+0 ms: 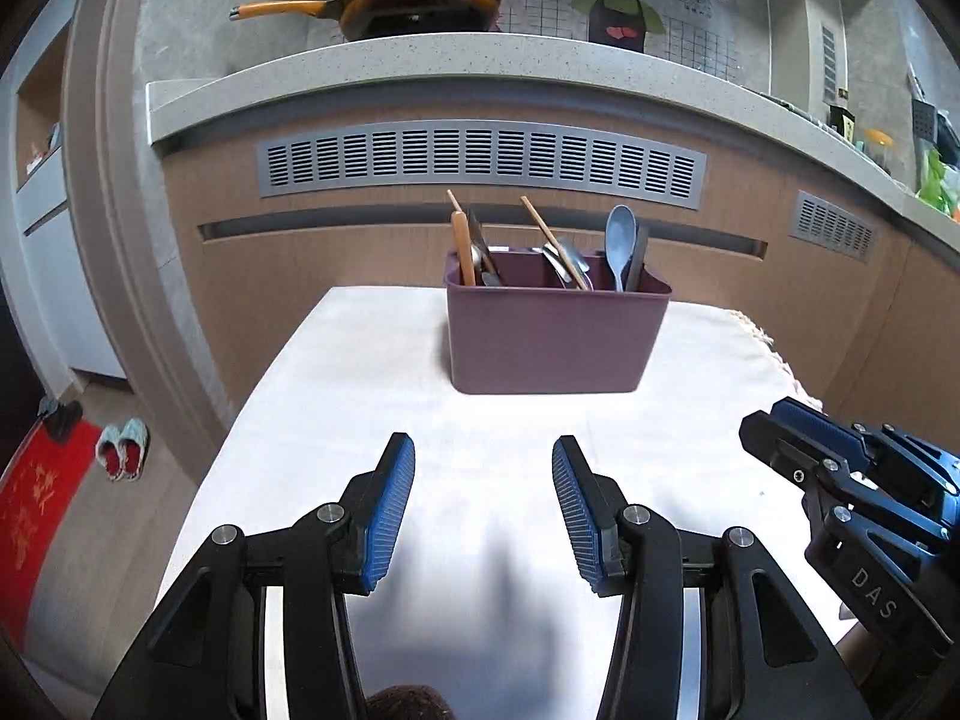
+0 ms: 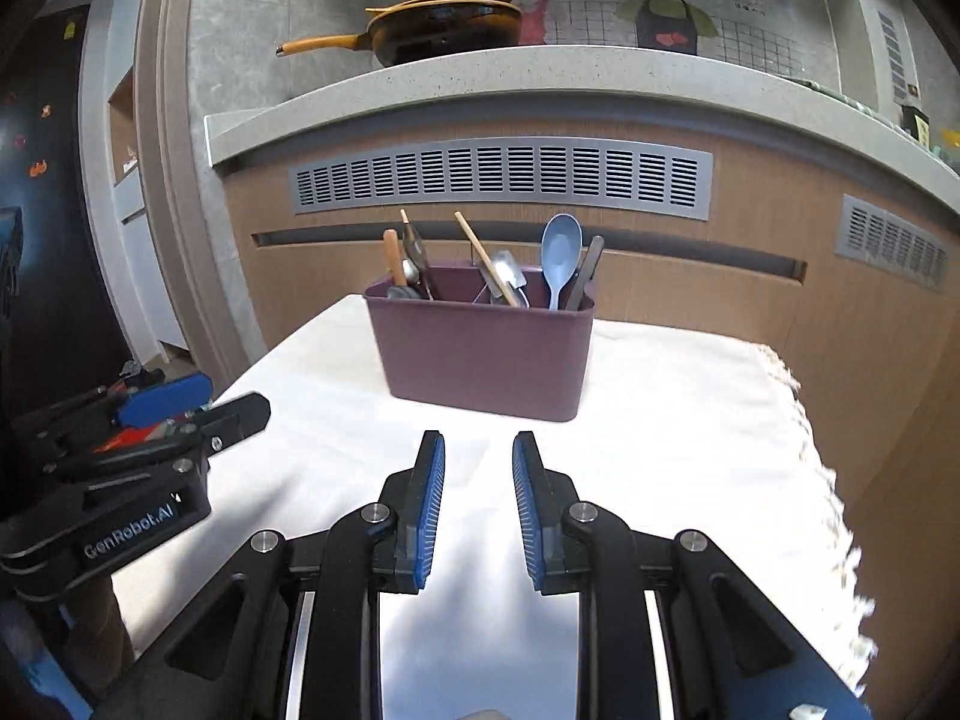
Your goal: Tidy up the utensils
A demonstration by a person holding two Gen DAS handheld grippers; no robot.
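Utensil ends (image 1: 480,276) hidden inside purple holder (image 1: 555,339)

Left claw (image 1: 483,504) with blue ribbed pads spread apart, nothing between them, above a white-clothed surface (image 1: 360,396). Ahead, a purple utensil holder (image 1: 555,339) containing a light blue spoon (image 1: 619,243), wooden chopsticks (image 1: 552,240) and metal cutlery. Right claw (image 1: 774,426) at right edge. Orange-handled pan (image 1: 414,3) on the counter behind.

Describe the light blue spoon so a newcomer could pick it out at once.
On the white-clothed table stands a purple plastic utensil caddy. In its right-hand compartment, the light blue plastic spoon stands bowl-up beside a dark flat handle. It is the only blue utensil; the others are wooden, metal or dark.
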